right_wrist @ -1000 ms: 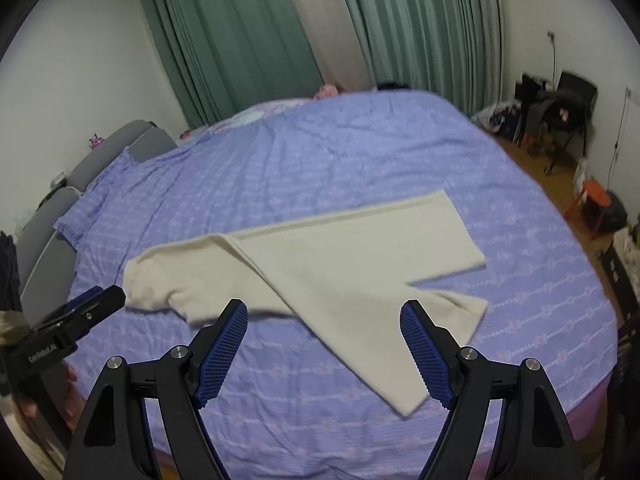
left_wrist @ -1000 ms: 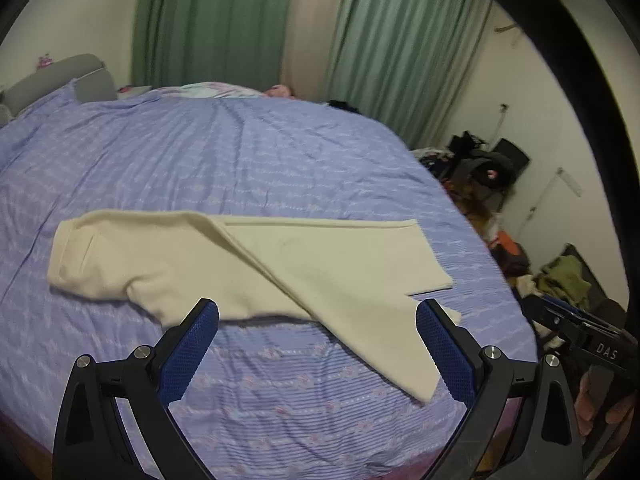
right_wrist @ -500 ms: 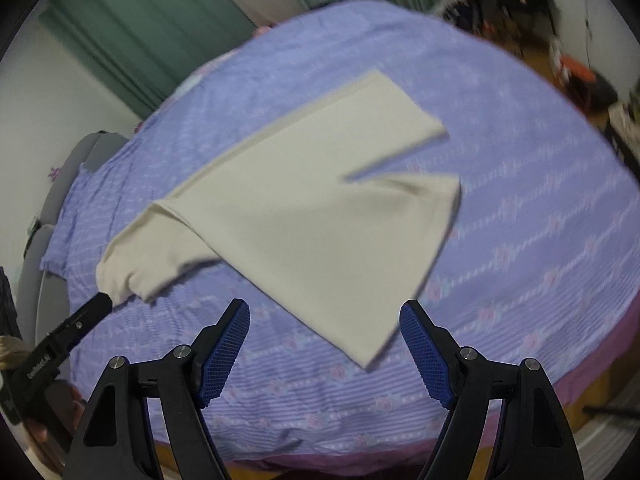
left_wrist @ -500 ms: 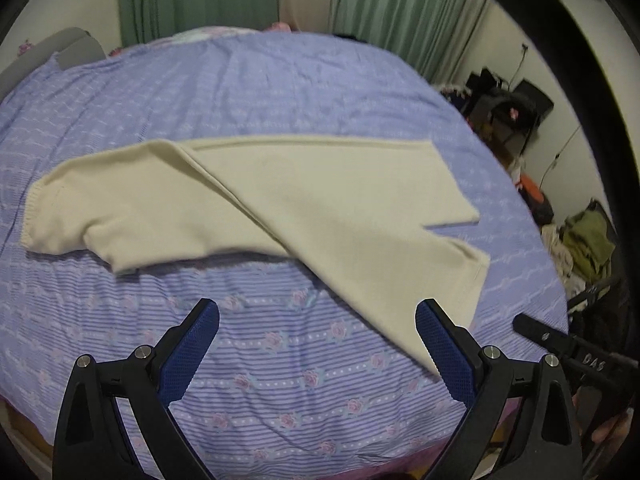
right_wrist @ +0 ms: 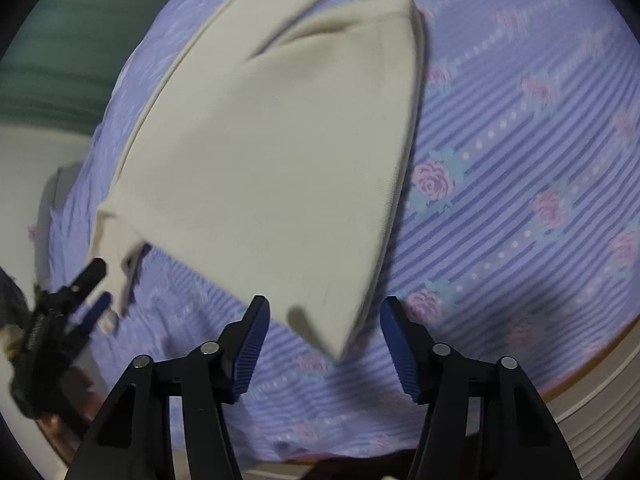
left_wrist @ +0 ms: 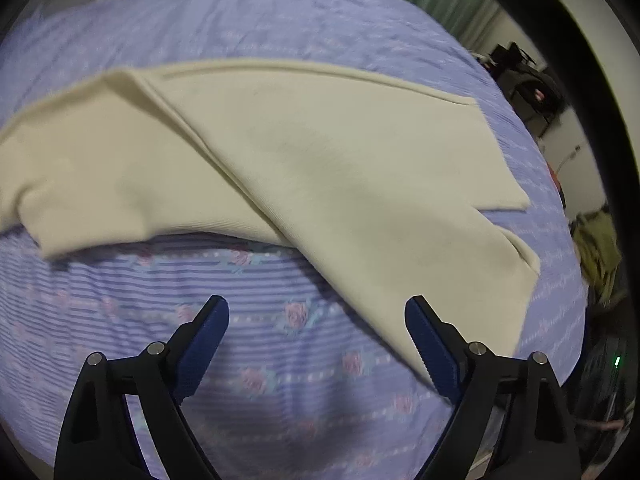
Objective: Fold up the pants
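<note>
- The cream pants (left_wrist: 320, 168) lie flat on the bed (left_wrist: 280, 360), spread over its purple striped cover with pink roses, one leg laid slantwise across the other.
- The leg cuffs (left_wrist: 516, 264) point toward the bed's right side in the left wrist view; the waist end runs off to the left.
- The left gripper (left_wrist: 316, 336) hangs over bare cover just beside the lower leg's edge; its jaws have just been closing but stand wide apart, with nothing between them.
- The right gripper (right_wrist: 324, 336) hovers at the cuff corner (right_wrist: 340, 340); its jaws have just been closing, still apart, the corner between them and untouched.
- Green curtains (right_wrist: 60, 80) show blurred beyond the bed.
</note>
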The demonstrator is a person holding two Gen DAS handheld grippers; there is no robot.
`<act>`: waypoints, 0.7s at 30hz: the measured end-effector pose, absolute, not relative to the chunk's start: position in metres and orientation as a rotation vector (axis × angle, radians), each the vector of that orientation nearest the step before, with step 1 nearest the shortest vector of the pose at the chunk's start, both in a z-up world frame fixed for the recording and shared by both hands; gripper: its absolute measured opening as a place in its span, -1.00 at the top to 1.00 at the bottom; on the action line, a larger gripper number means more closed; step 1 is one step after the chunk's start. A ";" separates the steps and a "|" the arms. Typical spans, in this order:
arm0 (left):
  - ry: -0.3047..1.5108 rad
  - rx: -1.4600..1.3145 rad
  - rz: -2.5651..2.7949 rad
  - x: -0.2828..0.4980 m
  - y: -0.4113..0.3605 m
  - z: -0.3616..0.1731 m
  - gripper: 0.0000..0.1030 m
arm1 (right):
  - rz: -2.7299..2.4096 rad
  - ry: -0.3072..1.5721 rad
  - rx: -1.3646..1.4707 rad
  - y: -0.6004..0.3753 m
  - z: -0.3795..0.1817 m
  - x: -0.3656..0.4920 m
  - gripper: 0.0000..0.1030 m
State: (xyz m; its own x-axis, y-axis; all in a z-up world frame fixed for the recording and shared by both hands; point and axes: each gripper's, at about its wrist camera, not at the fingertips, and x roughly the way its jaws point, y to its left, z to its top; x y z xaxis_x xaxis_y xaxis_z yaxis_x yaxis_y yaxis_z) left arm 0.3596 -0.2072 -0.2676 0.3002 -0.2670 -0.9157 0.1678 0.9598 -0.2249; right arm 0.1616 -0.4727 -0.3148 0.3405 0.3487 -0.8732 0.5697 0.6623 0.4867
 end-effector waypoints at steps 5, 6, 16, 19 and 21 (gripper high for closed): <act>1.303 -0.197 -0.269 0.388 -0.209 -0.302 -0.55 | -0.182 1.269 0.919 -0.467 -0.328 0.172 -0.10; 1.324 -0.223 -0.267 0.394 -0.209 -0.311 -0.47 | -0.183 1.271 0.920 -0.467 -0.331 0.173 -0.08; 1.285 -0.252 -0.373 0.405 -0.237 -0.273 0.75 | -0.027 1.171 0.918 -0.487 -0.285 0.193 0.70; 1.172 -0.226 -0.420 0.420 -0.251 -0.231 0.77 | -0.023 1.026 0.901 -0.504 -0.236 0.206 0.70; 1.102 -0.167 -0.454 0.436 -0.268 -0.210 0.77 | -0.036 0.920 0.870 -0.520 -0.206 0.222 0.70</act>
State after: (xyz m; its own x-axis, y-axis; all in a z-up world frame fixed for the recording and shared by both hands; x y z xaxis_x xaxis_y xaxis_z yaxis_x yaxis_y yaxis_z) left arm 0.4359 -0.2678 -0.2104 0.3718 -0.4336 -0.8209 0.2709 0.8964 -0.3508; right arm 0.2218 -0.5197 -0.2058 0.6298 0.3219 -0.7069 0.3768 0.6692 0.6405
